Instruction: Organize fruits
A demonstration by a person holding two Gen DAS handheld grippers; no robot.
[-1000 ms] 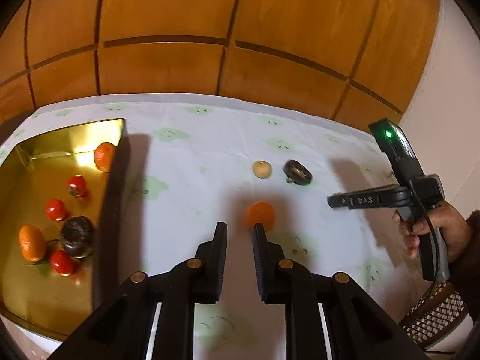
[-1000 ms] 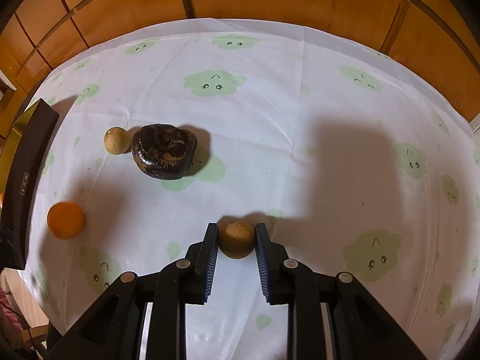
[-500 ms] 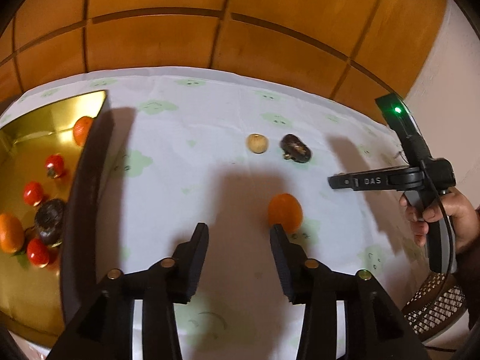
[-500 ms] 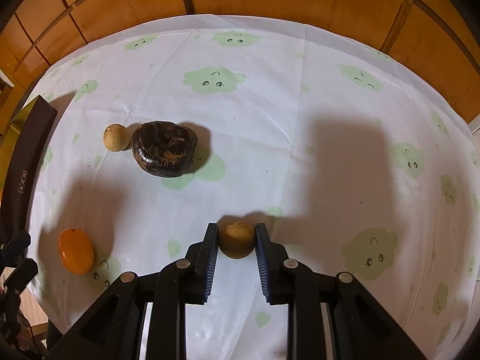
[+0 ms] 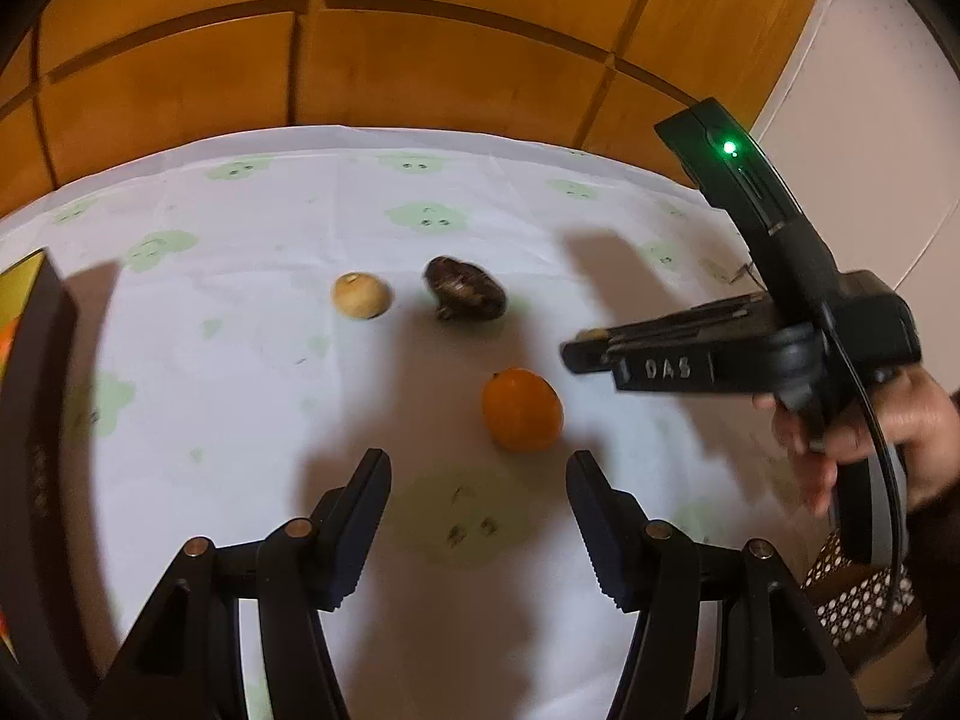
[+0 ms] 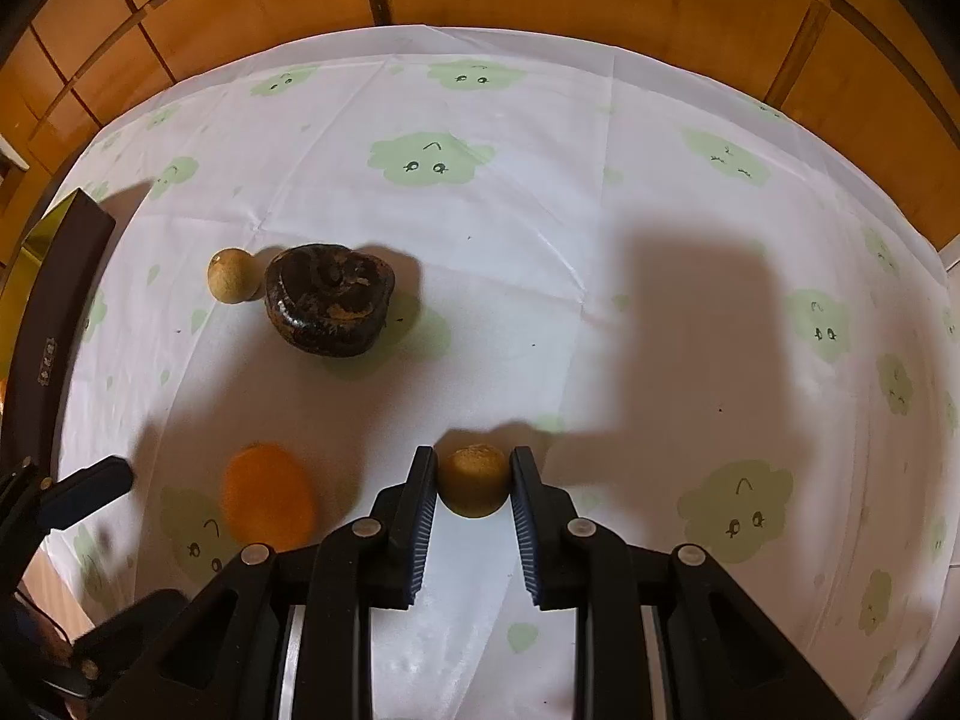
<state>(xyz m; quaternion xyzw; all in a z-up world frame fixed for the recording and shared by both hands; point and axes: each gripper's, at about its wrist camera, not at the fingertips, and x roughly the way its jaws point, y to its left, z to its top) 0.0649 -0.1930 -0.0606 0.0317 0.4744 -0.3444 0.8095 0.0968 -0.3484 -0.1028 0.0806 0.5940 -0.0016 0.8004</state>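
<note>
An orange fruit (image 5: 522,409) lies on the white cloth just beyond my left gripper (image 5: 477,462), whose jaws are opening with nothing between them. The same orange (image 6: 269,498) shows blurred in the right wrist view. My right gripper (image 6: 471,468) is shut on a small tan round fruit (image 6: 471,479) above the cloth. It appears in the left wrist view as my right gripper (image 5: 585,348), held by a hand (image 5: 888,438). Farther back lie a second tan fruit (image 5: 360,295) and a dark wrinkled fruit (image 5: 465,295).
The gold tray's dark wall (image 5: 36,420) stands at the far left edge; it shows too in the right wrist view as the tray (image 6: 54,312). Wooden panelling (image 5: 420,60) rises behind the table. A woven basket (image 5: 858,582) sits low at the right.
My left gripper swung right, away from the tray, toward the orange, and its jaws spread from shut to wide apart. The right gripper kept still with the tan fruit.
</note>
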